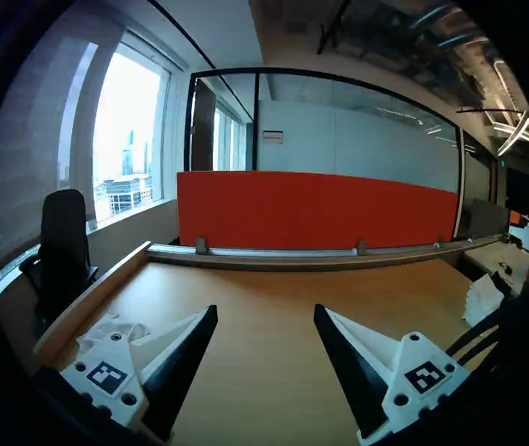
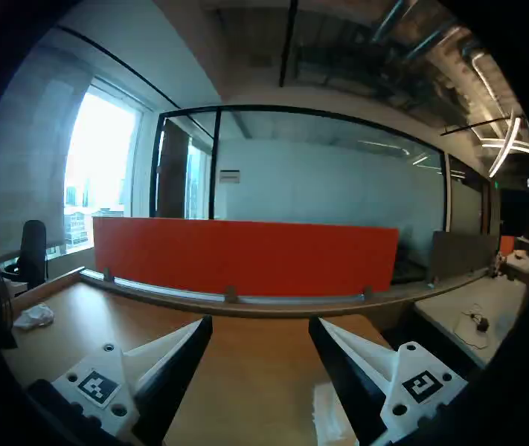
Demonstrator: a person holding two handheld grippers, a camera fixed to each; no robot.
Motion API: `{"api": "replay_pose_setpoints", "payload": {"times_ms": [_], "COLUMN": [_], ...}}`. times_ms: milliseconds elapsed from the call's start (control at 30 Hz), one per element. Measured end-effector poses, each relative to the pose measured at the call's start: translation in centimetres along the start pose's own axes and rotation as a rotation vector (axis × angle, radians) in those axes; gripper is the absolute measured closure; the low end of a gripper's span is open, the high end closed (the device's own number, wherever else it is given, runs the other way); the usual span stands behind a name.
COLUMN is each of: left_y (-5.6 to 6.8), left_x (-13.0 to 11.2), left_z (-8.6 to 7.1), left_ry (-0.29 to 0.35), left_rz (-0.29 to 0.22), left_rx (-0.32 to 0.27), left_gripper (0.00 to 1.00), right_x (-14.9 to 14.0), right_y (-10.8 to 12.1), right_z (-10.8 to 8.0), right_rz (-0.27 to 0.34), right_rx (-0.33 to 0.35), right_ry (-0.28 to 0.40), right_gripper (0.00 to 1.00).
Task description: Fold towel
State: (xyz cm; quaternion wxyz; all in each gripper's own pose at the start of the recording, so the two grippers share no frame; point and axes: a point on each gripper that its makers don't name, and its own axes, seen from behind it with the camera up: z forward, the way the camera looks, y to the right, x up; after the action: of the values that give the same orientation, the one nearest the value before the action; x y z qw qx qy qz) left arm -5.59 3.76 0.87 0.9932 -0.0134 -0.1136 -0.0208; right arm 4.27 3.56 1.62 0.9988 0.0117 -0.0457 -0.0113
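A crumpled white cloth [image 1: 113,328] lies near the wooden desk's left edge, partly hidden behind the left finger of my left gripper [image 1: 264,314]. That gripper is open above the desk with nothing between its fingers. In the right gripper view the same crumpled cloth [image 2: 33,316] lies far to the left, well away from my right gripper [image 2: 260,324], which is also open and holds nothing. A pale white patch [image 2: 329,418] shows low down beside the right finger; I cannot tell whether it is cloth. Another white folded item [image 1: 483,298] sits at the desk's right side.
An orange divider panel [image 1: 316,212] on a metal rail closes off the back of the wooden desk [image 1: 279,297]. A black office chair [image 1: 62,239] stands at the left by the window. A neighbouring desk [image 2: 472,308] with a cable lies to the right.
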Motion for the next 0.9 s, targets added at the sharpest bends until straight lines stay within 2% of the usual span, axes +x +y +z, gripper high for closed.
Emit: {"api": "replay_pose_setpoints", "payload": {"times_ms": [267, 567, 900], "left_y": [-0.6, -0.2, -0.4], "left_x": [0.7, 1.1, -0.5], "left_z": [0.3, 0.6, 0.2], "left_ry": [0.047, 0.100, 0.132], "left_rz": [0.018, 0.051, 0.106], "left_rx": [0.009, 0.004, 0.001], "left_gripper": [0.04, 0.04, 0.04], "right_x": [1.6, 2.7, 3.3], "right_y": [-3.1, -6.0, -7.4], "right_z": [0.3, 0.2, 0.0], "right_rz": [-0.009, 0.008, -0.002], "right_rx": [0.011, 0.034, 0.030], "right_ry": [0.018, 0.014, 0.001], "right_gripper": [0.00, 0.00, 0.00]}}
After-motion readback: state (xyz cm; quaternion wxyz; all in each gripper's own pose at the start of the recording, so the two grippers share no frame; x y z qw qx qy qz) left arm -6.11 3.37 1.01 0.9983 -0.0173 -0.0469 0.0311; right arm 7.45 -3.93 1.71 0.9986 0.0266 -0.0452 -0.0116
